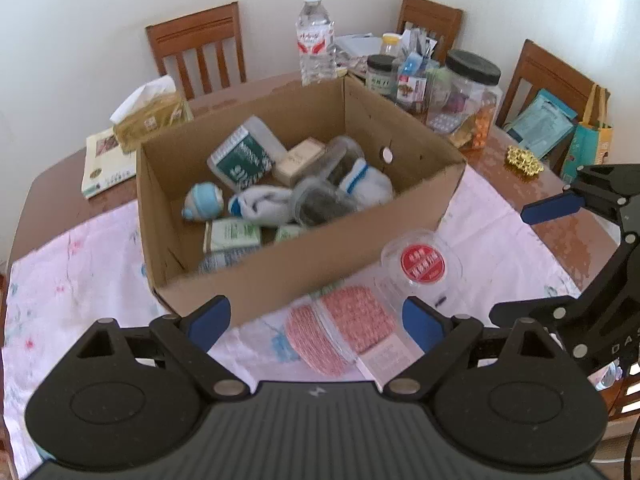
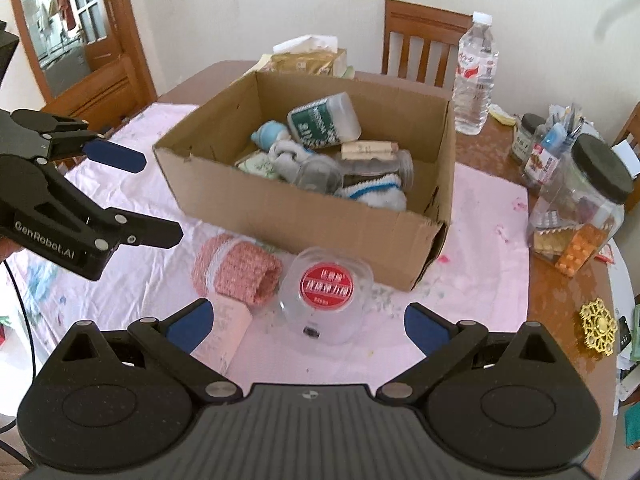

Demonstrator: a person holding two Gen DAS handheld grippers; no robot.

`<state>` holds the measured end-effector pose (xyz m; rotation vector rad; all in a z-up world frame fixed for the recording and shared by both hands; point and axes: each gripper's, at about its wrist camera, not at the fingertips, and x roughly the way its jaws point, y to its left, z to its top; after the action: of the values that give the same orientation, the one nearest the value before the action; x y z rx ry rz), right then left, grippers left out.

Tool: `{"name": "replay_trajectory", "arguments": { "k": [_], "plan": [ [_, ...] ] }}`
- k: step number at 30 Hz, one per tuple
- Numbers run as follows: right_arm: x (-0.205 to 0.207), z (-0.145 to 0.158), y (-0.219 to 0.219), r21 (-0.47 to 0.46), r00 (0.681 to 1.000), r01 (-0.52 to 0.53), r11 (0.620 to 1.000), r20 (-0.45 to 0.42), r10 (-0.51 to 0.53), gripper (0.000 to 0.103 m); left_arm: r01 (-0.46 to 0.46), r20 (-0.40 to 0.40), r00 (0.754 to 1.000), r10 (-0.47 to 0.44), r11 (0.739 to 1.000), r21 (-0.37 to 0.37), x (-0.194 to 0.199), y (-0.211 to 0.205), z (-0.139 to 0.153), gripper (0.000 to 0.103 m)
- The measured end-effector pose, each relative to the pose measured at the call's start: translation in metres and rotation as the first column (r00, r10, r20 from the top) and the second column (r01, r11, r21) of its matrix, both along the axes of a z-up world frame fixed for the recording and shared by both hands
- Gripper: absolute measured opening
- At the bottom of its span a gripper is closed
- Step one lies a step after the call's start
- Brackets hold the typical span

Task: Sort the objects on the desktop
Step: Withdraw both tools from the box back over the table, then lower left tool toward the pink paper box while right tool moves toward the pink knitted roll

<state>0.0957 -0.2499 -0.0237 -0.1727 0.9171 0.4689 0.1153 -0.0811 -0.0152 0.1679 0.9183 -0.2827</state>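
An open cardboard box (image 1: 304,276) (image 2: 304,216) stands on a pink cloth and holds several items: bottles, socks, small cartons. In front of it lie a pink knitted item (image 1: 340,332) (image 2: 236,272) and a clear plastic tub with a red label (image 1: 422,266) (image 2: 326,298). My left gripper (image 1: 316,322) (image 2: 156,196) is open above the pink knitted item with nothing between its fingers. My right gripper (image 2: 308,326) (image 1: 516,260) is open just short of the tub, which sits between its blue fingertips.
A water bottle (image 1: 316,40) (image 2: 476,76), a tissue pack (image 1: 150,114) (image 2: 310,58), a booklet (image 1: 106,164), jars (image 1: 470,96) (image 2: 580,204) and a gold ornament (image 1: 524,162) (image 2: 598,326) sit on the wooden table (image 1: 576,240). Chairs (image 1: 200,48) stand behind it.
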Motion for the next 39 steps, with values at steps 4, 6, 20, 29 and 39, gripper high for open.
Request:
{"name": "replay_trajectory", "arguments": {
  "k": [4,6,20,29,39],
  "plan": [
    [-0.005,-0.012,-0.002,-0.024,1.000,-0.010,1.000,-0.002,0.010,0.103,-0.039,-0.026,0.999,0.039,0.999,-0.021,-0.010,-0.009,-0.013,0.093],
    [-0.009,-0.018,-0.005,-0.020,1.000,-0.012,1.000,-0.014,0.011,0.103,-0.056,-0.030,0.998,0.056,0.998,-0.010,-0.015,-0.016,-0.023,0.093],
    [-0.022,-0.055,-0.018,-0.069,0.999,-0.016,0.997,-0.053,0.013,0.103,-0.154,-0.103,0.983,0.154,0.988,0.009,-0.021,-0.047,-0.071,0.093],
    [-0.019,-0.058,-0.027,-0.051,0.998,0.000,0.999,-0.067,-0.003,0.103,-0.183,-0.129,0.974,0.186,0.983,0.032,-0.014,-0.055,-0.091,0.093],
    [-0.016,-0.061,-0.023,-0.050,0.997,-0.012,0.999,-0.078,0.008,0.103,-0.254,-0.170,0.951,0.259,0.966,0.050,-0.026,-0.033,-0.104,0.093]
  ]
}}
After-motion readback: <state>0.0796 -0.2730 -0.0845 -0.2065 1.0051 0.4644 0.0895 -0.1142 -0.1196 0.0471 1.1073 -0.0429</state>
